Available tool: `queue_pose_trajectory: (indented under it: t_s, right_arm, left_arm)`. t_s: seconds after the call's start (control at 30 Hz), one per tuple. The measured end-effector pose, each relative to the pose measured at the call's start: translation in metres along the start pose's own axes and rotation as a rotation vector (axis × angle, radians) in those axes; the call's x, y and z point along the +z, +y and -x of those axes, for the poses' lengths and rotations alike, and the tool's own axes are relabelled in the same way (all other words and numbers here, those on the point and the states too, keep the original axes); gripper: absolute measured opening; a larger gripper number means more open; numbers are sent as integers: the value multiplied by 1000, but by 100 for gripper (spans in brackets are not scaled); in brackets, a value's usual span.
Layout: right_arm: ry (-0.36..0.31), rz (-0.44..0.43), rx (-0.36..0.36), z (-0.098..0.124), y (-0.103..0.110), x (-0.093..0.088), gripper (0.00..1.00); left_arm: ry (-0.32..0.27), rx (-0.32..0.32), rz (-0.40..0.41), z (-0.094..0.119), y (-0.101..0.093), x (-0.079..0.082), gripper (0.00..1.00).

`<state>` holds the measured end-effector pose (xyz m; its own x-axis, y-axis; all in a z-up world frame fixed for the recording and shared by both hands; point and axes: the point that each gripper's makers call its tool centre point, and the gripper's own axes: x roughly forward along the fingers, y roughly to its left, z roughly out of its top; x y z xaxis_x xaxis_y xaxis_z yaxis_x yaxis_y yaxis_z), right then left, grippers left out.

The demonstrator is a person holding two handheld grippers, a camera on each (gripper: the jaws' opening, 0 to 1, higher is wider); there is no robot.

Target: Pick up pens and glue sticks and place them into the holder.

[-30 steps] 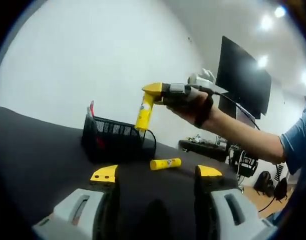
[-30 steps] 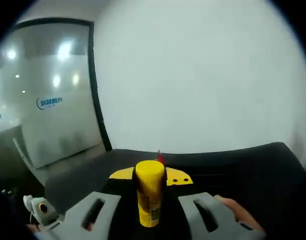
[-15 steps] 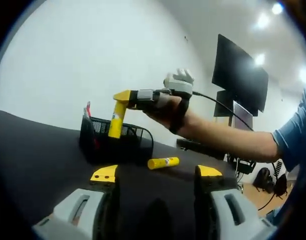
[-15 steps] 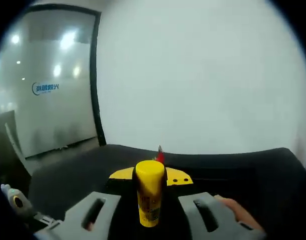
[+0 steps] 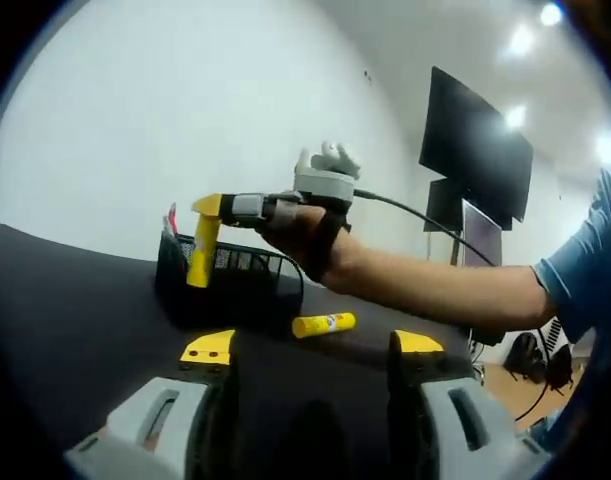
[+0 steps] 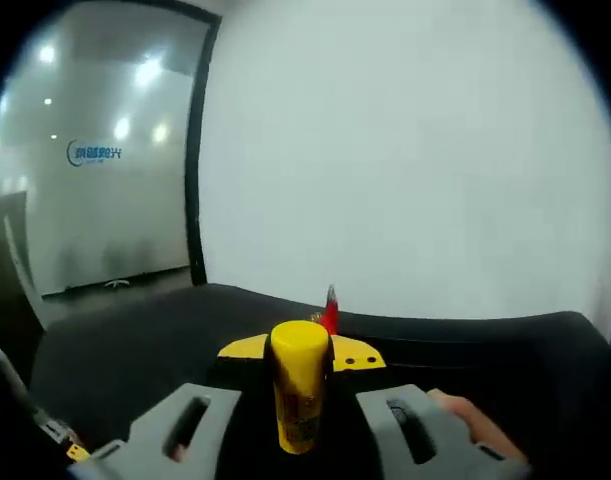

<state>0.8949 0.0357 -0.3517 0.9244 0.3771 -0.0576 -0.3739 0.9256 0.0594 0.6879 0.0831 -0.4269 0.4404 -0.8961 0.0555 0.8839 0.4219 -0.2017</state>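
Holder: a black mesh holder (image 5: 225, 285) stands on the dark table (image 5: 75, 320); it serves as the landmark here.
Right gripper (image 5: 207, 206): in the left gripper view it reaches in above the holder, carried by a person's hand (image 5: 300, 235); its jaws are pinched on a glue stick.
Held glue stick (image 6: 300, 395): yellow, upright between the yellow-tipped jaws, its lower end at the holder's rim, toward the holder's left end.
Second glue stick (image 5: 323, 324): yellow, lying flat on the table just right of the holder, apart from it.
Red pen (image 5: 171, 218): tip pokes up from the holder's left corner.
Left gripper (image 5: 310, 350): jaws spread wide, nothing between them, on the near side of the holder.
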Motion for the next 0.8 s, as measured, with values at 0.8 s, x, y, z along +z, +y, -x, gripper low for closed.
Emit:
queue_pose_trajectory:
  t_s: [0.8]
  right_arm:
    - [6, 58, -5, -16, 2, -24, 18]
  left_arm:
    - [3, -4, -10, -1, 0, 0, 56]
